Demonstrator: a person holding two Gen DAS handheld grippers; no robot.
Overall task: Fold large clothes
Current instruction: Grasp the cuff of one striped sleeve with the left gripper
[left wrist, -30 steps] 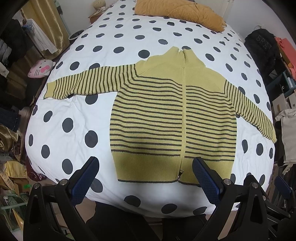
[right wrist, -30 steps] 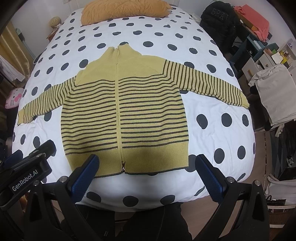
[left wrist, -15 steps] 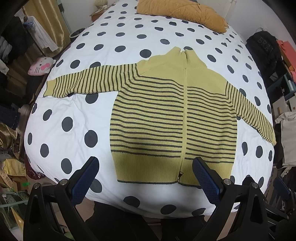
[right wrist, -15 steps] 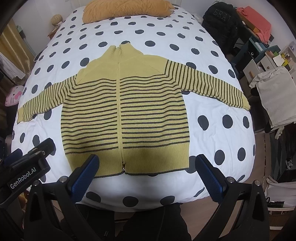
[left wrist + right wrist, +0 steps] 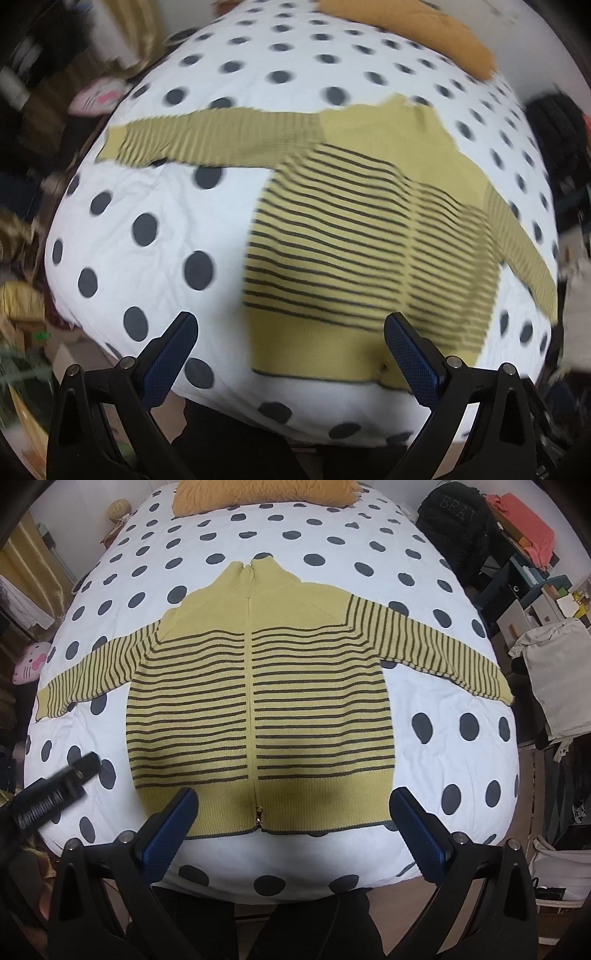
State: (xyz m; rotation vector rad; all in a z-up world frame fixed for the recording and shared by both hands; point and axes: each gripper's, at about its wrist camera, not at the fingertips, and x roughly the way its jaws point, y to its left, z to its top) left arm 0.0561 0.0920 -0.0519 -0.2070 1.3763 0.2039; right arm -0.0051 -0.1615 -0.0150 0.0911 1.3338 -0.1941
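A yellow zip-up sweater [image 5: 258, 701] with dark stripes lies flat and face up on the polka-dot bed [image 5: 443, 738], both sleeves spread out. Its hem faces me. My right gripper [image 5: 293, 827] hangs open just above the hem, near the zipper pull [image 5: 259, 810]. In the blurred left wrist view, the sweater [image 5: 351, 240] fills the centre and right. My left gripper [image 5: 290, 354] is open over the hem's left corner and holds nothing. The left gripper's body [image 5: 55, 794] shows at the left edge of the right wrist view.
An orange pillow [image 5: 266, 494] lies at the head of the bed. A pink plush [image 5: 29, 662] sits off the left side. A black backpack [image 5: 454, 520], boxes and a cloth bag [image 5: 554, 679] crowd the right side. The person's dark legs [image 5: 295, 923] stand at the bed's foot.
The left gripper has swung left and closer to the bed, blurring its view. The right gripper has edged forward over the hem. Both stay open and the sweater has not moved.
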